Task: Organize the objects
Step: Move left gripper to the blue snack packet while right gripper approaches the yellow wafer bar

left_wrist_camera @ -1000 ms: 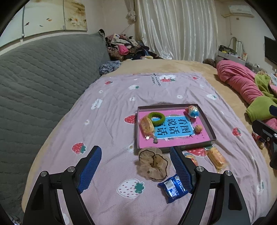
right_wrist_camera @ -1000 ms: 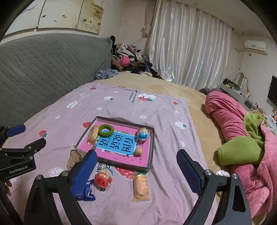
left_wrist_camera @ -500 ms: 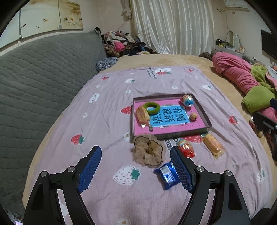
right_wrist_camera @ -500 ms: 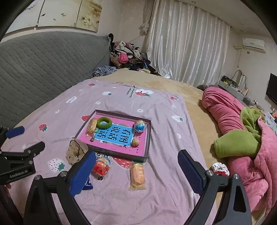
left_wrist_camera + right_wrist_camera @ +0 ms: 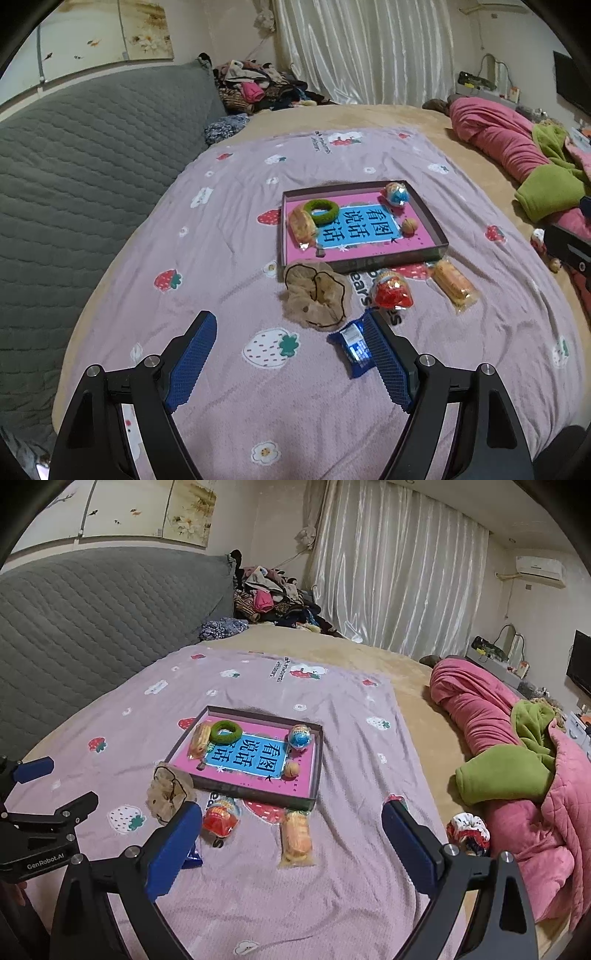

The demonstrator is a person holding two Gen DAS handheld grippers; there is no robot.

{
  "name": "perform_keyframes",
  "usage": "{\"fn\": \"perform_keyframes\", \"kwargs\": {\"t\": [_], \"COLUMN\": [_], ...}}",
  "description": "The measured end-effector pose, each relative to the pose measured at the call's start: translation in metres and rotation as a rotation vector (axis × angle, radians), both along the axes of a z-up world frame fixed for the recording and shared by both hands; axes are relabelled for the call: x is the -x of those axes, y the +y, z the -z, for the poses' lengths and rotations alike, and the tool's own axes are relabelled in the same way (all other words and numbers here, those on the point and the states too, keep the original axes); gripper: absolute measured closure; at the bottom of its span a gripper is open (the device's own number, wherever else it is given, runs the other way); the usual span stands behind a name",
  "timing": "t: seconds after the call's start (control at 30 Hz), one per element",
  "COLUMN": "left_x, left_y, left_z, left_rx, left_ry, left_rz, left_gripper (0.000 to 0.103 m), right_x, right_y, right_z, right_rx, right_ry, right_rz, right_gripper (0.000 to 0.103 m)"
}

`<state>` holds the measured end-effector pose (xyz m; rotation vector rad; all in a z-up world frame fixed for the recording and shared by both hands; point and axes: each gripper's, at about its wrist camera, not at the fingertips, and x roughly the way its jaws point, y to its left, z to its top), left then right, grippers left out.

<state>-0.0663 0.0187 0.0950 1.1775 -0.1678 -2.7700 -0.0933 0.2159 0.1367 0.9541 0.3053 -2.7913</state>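
Blue packet (image 5: 354, 349) clear left view; right view mostly hidden.

Left gripper (image 5: 291, 347): sitting at the bottom centre of its own view, angling downward, jaws standing apart with nothing between the blue pads.

Right gripper (image 5: 291, 840): occupying the lower frame, tilting downward, jaws having just been opening, standing wide, gripping nothing.
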Motion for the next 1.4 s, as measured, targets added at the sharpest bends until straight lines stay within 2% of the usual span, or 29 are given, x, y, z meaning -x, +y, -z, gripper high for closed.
{"fn": "perform_keyframes", "kwargs": {"t": [0.43, 0.83, 1.4], "left_x": [-0.007, -0.015, -0.009], "left_y": [0.016, 0.023, 0.027], "left_z": [0.024, 0.045, 0.077], "left_rx": [0.032, 0.033, -0.018], "left_ry": [-0.056, -0.091, -0.149], "left_rz": [0.023, 0.037, 0.06], "left_gripper": [0.02, 0.02, 0.02], "right_x": [-0.012, -0.016, -0.009], "right_y": [0.0, -0.006, -0.008], "right_z": [0.001, 0.015, 0.037], "right_rx": [-0.002, 0.001, -0.017], "right_ry": [0.0, -0.027, -0.06], "right_rz": [-0.001, -0.004, 0.002], "right_gripper": [0.004, 0.004, 0.004]}}
